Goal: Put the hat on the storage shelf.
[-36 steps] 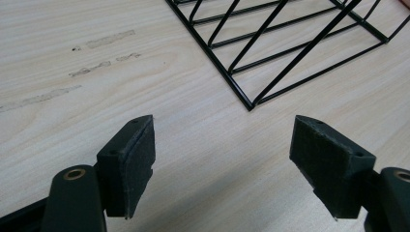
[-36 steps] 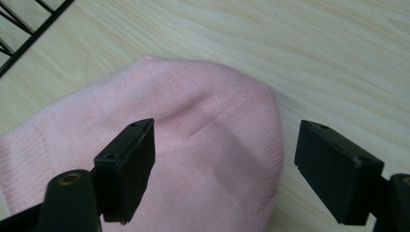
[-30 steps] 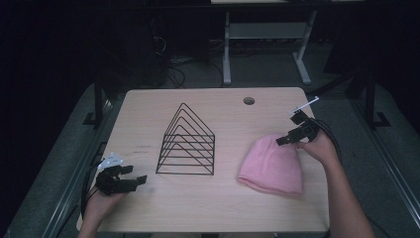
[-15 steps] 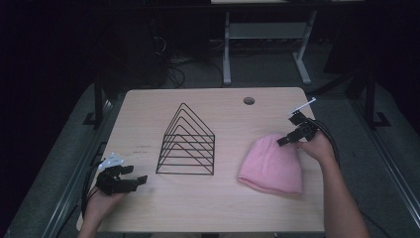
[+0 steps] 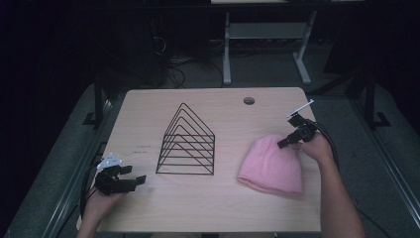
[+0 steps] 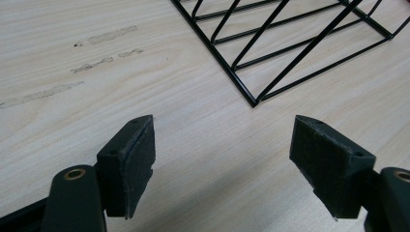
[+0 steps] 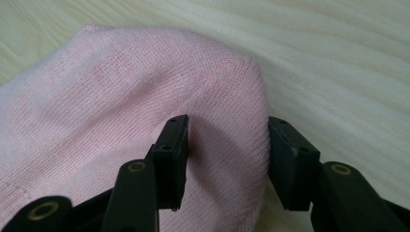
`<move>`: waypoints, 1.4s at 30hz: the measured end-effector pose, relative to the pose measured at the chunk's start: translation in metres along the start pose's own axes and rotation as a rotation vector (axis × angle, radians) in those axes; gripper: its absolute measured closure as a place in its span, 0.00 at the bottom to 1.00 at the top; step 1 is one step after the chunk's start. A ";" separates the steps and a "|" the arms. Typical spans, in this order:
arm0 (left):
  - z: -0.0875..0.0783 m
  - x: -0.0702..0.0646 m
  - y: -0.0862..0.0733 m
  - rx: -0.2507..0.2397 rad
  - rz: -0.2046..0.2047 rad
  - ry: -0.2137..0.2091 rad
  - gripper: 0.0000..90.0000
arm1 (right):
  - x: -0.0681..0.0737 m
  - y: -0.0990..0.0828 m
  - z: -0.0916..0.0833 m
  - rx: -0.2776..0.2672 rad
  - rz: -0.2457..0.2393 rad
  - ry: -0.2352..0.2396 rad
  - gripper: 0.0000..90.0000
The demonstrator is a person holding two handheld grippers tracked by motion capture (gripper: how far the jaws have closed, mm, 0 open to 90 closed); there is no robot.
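A pink knit hat (image 5: 270, 166) lies flat on the right side of the wooden table (image 5: 148, 114). My right gripper (image 5: 283, 144) is at the hat's far right corner. In the right gripper view the hat (image 7: 121, 96) bulges between the jaws. My right gripper (image 7: 225, 145) is open, one jaw resting on the fabric and the other at its edge. A black wire rack (image 5: 187, 144) stands in the middle of the table. My left gripper (image 5: 136, 179) rests open near the front left corner, with the rack's corner (image 6: 290, 43) ahead of it and nothing between its pads (image 6: 133, 159).
A round cable hole (image 5: 249, 101) sits near the table's far edge. Faint scuff marks (image 6: 104, 36) streak the wood left of the rack. Beyond the table, a white desk frame (image 5: 262, 44) and cables stand on the dark floor.
My right gripper has dropped slightly onto the hat's far corner. The left gripper, the rack and the hat have stayed where they were.
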State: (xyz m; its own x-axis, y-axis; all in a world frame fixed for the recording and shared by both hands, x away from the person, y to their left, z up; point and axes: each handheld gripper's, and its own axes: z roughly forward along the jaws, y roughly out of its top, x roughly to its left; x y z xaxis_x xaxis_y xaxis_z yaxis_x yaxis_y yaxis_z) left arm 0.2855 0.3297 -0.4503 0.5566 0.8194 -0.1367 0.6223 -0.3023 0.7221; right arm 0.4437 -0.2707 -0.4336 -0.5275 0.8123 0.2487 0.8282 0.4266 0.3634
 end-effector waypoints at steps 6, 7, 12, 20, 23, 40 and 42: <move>0.000 0.000 0.000 -0.009 -0.012 -0.009 0.27 | -0.001 0.000 0.006 0.008 0.001 0.012 0.62; 0.000 0.000 0.000 -0.009 -0.012 -0.009 0.27 | -0.001 0.000 0.006 0.008 0.001 0.012 0.62; -0.001 0.001 -0.001 -0.012 -0.019 -0.006 0.27 | -0.002 0.000 0.009 0.016 0.005 0.022 0.66; -0.002 0.004 -0.002 -0.017 -0.028 -0.004 0.27 | -0.002 -0.001 0.012 0.010 0.022 0.031 0.70; -0.002 0.003 -0.002 -0.014 -0.025 -0.008 0.27 | -0.003 -0.004 0.012 -0.005 0.044 0.048 0.77; -0.001 -0.002 0.000 -0.013 0.001 -0.018 0.28 | 0.006 -0.006 -0.016 -0.085 0.003 0.102 0.86; -0.003 -0.002 0.001 -0.018 0.008 -0.036 0.28 | 0.011 -0.004 -0.023 -0.098 -0.013 0.104 0.87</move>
State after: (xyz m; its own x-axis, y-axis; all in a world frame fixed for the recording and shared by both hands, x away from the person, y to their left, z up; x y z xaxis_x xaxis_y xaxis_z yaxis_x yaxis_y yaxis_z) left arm 0.2833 0.3289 -0.4478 0.5809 0.7991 -0.1546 0.6077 -0.2995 0.7355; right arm 0.4306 -0.2724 -0.4113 -0.5591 0.7591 0.3334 0.8015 0.3920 0.4516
